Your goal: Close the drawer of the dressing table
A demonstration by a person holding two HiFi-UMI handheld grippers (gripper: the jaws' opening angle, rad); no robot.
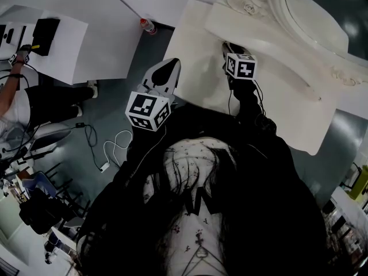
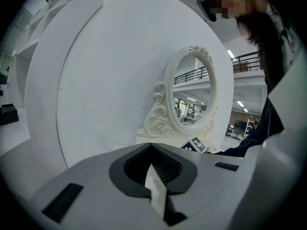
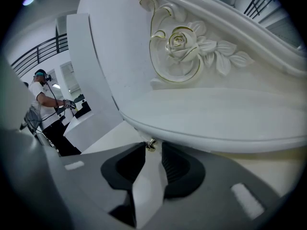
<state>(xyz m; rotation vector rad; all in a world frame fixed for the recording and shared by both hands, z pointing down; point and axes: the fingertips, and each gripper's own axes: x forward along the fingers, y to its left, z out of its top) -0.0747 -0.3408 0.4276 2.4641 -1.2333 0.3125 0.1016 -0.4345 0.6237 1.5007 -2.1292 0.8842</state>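
The white dressing table [image 1: 270, 79] stands ahead of me, with its oval mirror [image 2: 194, 92] and a carved rose [image 3: 180, 42] at the back. My right gripper [image 1: 228, 46] reaches under the table's overhanging front edge [image 3: 216, 123]. In the right gripper view its jaws [image 3: 153, 148] stand slightly apart, and a small metal drawer knob [image 3: 150, 144] sits right at the fingertips, not visibly pinched. The drawer front itself is hidden under the top. My left gripper [image 1: 167, 69] hangs in the air left of the table, shut and empty [image 2: 151, 147].
A bottle with a red cap [image 1: 148, 26] lies on the floor beyond the table's left corner. White tables [image 1: 86, 45] and a person [image 1: 17, 96] are at the far left. Cables [image 1: 112, 148] trail over the floor. A large white curved panel [image 2: 110, 71] rises behind the mirror.
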